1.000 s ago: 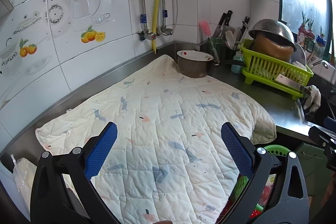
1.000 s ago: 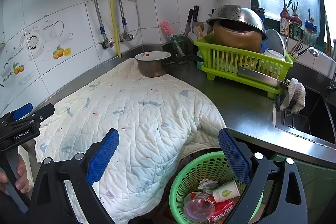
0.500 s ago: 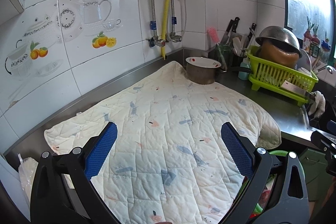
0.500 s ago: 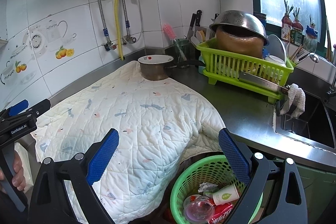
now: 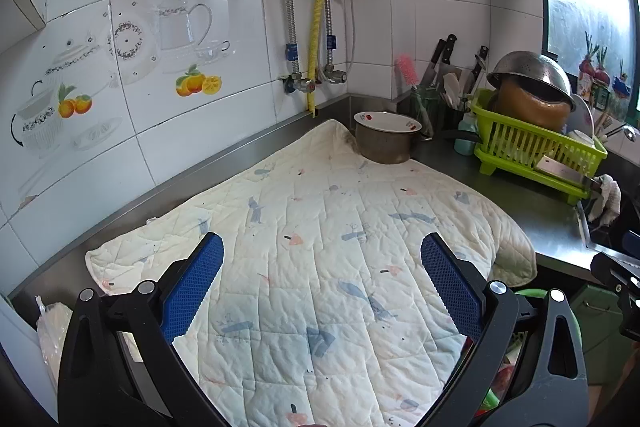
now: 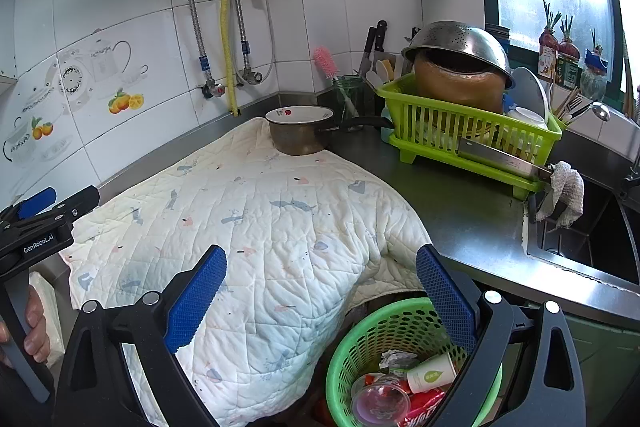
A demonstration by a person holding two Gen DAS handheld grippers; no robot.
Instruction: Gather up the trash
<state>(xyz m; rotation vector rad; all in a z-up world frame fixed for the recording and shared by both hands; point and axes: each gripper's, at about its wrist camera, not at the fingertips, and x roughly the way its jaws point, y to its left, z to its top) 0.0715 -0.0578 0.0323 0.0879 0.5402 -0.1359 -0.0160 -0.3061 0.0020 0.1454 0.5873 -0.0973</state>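
A green mesh basket [image 6: 360, 339] sits below the counter's front edge, holding a paper cup [image 6: 430, 373], a clear plastic cup [image 6: 380, 401], crumpled paper and a red wrapper. Its rim also shows in the left wrist view [image 5: 528, 294]. A white quilted cloth [image 5: 320, 247] covers the counter and bears no trash that I can see. My left gripper [image 5: 320, 287] is open and empty above the cloth; it also shows at the left of the right wrist view [image 6: 36, 211]. My right gripper [image 6: 320, 301] is open and empty above the cloth's front edge and the basket.
A metal saucepan [image 6: 300, 133] stands at the cloth's far corner. A green dish rack [image 6: 468, 135] with a colander, pot and cleaver sits right of it. The sink [image 6: 592, 227] is at the far right. A plastic bag [image 5: 50, 331] lies at the left.
Both grippers have pulled back and risen, so the counter and wall look farther away and more of the wall shows. Both jaws stay open and empty.
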